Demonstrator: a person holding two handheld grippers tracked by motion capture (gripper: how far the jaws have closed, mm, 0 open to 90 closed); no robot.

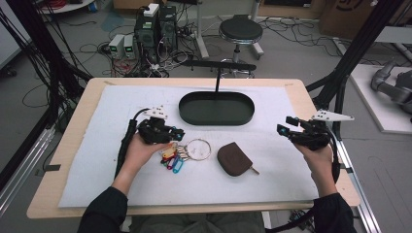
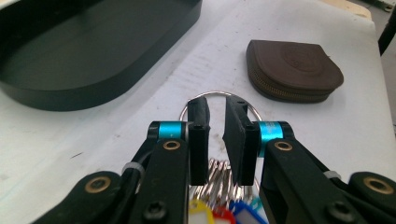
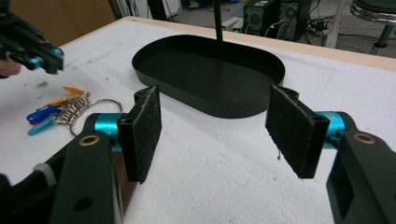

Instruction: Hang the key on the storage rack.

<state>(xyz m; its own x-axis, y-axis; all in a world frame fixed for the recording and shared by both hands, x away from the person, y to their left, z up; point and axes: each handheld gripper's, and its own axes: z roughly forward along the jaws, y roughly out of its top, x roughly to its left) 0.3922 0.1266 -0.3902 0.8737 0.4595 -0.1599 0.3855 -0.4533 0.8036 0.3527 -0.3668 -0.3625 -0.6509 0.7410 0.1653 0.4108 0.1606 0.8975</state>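
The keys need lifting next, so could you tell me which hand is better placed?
Left. The left gripper is right over the keys, jaws nearly closed around them; the right gripper hangs open, well off to the side.

Black grippers (image 1: 179,134) — cyan collars, brass-ringed screws, fuzzy dark pads on the jaws — trailing black cables, dark sleeves (image 1: 104,212).

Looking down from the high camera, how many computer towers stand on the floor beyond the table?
2, side by side beyond the table's far edge: the left tower with a white box on top, the right tower against it. Others may be hidden.
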